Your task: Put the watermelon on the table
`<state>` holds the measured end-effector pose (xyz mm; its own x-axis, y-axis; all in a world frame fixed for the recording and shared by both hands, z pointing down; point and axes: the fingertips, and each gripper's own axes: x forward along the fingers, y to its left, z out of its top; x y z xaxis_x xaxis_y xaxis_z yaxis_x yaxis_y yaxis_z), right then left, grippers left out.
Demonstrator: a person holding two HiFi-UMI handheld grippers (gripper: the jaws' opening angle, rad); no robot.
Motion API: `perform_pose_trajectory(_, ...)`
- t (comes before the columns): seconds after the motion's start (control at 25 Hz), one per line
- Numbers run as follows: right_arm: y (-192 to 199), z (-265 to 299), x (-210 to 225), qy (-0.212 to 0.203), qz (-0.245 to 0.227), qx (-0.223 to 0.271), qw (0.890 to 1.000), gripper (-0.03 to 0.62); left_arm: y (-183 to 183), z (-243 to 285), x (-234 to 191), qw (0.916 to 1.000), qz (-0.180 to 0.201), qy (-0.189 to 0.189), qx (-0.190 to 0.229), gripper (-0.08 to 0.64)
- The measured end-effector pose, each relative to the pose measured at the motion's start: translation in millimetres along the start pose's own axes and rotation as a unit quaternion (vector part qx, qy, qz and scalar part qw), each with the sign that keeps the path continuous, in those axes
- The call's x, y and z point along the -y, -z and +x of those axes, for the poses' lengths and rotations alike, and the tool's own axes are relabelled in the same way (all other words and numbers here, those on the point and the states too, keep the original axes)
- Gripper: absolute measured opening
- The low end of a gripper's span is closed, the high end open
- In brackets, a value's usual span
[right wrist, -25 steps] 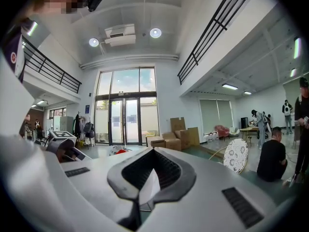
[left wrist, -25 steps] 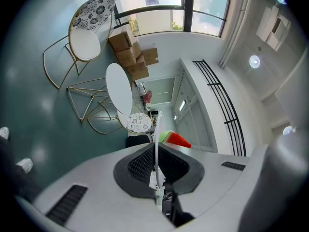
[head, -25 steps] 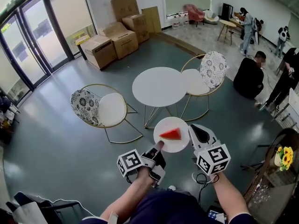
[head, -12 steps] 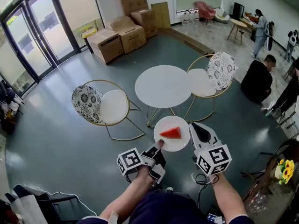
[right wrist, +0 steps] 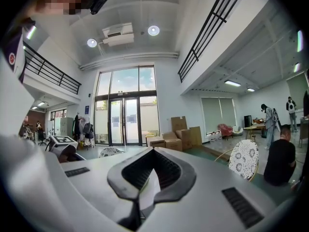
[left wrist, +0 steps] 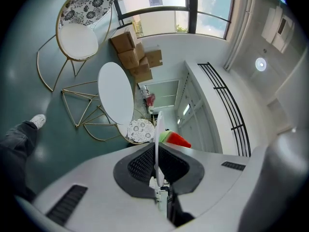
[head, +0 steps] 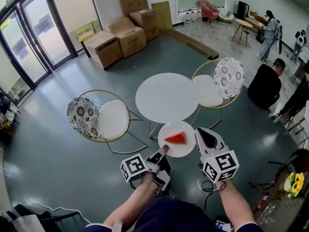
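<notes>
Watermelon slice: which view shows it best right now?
Head view: the whole red watermelon slice lies on the white plate that the left claw pinches by its rim. The left gripper view sees the plate edge-on, with only part of the slice past it. The right gripper view shows none of it.

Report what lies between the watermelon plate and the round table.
Nothing. The head view shows the plate's far rim right at the round table's near edge, with no object between.
</notes>
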<state>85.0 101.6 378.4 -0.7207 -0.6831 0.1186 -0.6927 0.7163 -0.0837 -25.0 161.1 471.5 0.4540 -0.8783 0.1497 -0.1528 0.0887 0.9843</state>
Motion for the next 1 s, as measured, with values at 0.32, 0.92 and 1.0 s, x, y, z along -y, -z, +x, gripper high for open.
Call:
perform_pose_trajectory(0.32,-3,85,39,0.023,0.011,-0.014,1.0,0.003,-68,62,-2,0.9995,0.004,-0.001,-0.031,0.014)
perform_pose_trajectory(0.92,-15,246,81,0.04,0.019,-0.031,0.999,0.003,-202,142,-21,0.9977,0.011,-0.011,-0.066,0.014)
perform_pose_trajectory(1.0,-21,257,83,0.042,0.013,-0.031,0.999,0.003,-212,148,-23,0.9975,0.009,-0.01,-0.069,0.014)
